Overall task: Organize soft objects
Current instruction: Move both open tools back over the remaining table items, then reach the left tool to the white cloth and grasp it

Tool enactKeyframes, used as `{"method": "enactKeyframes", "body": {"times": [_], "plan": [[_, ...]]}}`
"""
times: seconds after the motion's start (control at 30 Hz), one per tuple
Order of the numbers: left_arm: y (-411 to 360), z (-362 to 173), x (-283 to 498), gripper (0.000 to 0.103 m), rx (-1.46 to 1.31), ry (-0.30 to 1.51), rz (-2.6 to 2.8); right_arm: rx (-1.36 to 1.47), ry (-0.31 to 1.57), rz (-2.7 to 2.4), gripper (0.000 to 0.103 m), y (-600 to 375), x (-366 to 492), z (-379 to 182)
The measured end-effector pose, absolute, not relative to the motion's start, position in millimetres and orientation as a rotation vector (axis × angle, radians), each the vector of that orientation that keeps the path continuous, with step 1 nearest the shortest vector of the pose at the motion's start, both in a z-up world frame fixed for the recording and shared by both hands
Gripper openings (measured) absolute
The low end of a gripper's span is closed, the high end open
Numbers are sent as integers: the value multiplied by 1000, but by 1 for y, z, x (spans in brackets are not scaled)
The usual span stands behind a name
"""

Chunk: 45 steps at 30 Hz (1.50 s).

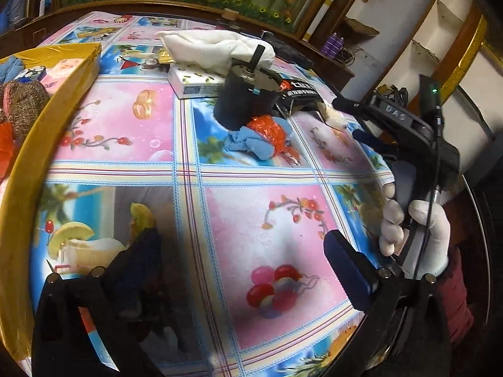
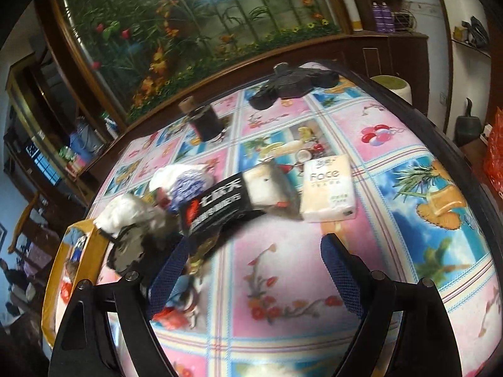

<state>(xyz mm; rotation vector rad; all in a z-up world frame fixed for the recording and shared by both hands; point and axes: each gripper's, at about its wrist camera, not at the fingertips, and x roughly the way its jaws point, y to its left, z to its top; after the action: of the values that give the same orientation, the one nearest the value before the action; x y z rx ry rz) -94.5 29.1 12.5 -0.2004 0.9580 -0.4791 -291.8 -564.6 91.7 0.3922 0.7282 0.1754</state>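
**Inspecting soft goods on table**

Holding both tools spread wide and empty, I note my left gripper at lower frame, right gripper likewise. Blue cloth lies centre; gold box upper left.

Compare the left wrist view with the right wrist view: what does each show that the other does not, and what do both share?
Only the left wrist view shows the gloved hand holding the right gripper, and the brown knitted item in the gold box. Only the right wrist view shows the Face tissue pack and the black gadget at the far edge. Both show the gold box and the black packet.
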Motion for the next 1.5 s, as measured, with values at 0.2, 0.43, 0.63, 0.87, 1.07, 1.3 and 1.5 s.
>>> {"method": "enactKeyframes", "body": {"times": [0.2,0.43,0.63,0.87,1.07,1.3,1.5], "plan": [[33,13,-94,103,-235,949,-493,404,760,154,87,-570,-285,82],[30,13,-94,103,-219,950,-488,389,820,159,87,-568,-275,72],[34,13,-94,103,-250,943,-498,387,822,159,89,-567,-274,72],[36,13,-94,103,-258,942,-499,384,828,177,100,-566,-273,71],[36,13,-94,103,-262,939,-496,429,813,189,102,-570,-275,69],[36,12,-96,103,-271,932,-488,500,791,222,102,-581,-278,65],[34,15,-99,103,-244,967,-486,412,831,174,102,-568,-277,71]]}}
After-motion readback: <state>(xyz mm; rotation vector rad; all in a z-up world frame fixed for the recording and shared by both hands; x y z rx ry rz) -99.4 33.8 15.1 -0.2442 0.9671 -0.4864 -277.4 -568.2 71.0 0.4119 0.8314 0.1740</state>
